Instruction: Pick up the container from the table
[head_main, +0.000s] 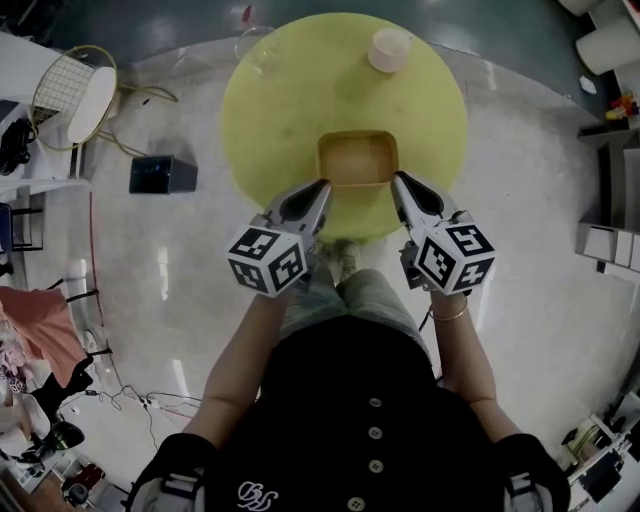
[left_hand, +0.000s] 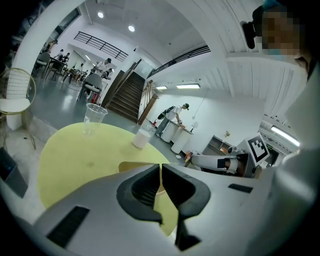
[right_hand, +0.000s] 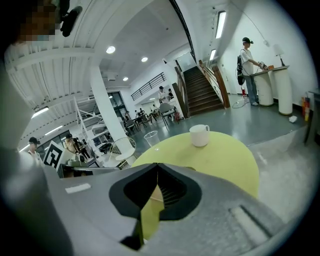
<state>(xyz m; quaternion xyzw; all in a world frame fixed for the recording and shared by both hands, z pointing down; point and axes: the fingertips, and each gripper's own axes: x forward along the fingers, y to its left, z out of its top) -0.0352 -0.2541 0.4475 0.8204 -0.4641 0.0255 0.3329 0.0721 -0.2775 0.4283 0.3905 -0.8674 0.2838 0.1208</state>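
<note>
Nothing is lifted yet. The container (head_main: 358, 160) sits on the yellow counter (head_main: 280, 100). My left tool (head_main: 323, 187) and right tool (head_main: 398, 180), both pressed together and empty, flank its near corners.

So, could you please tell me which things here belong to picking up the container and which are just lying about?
Job: round yellow table; square yellow container at its near edge; left gripper and right gripper, both shut, flanking it.
Lying about: white cup; clear plastic cup; black box beside the table; wire-backed chair.
</note>
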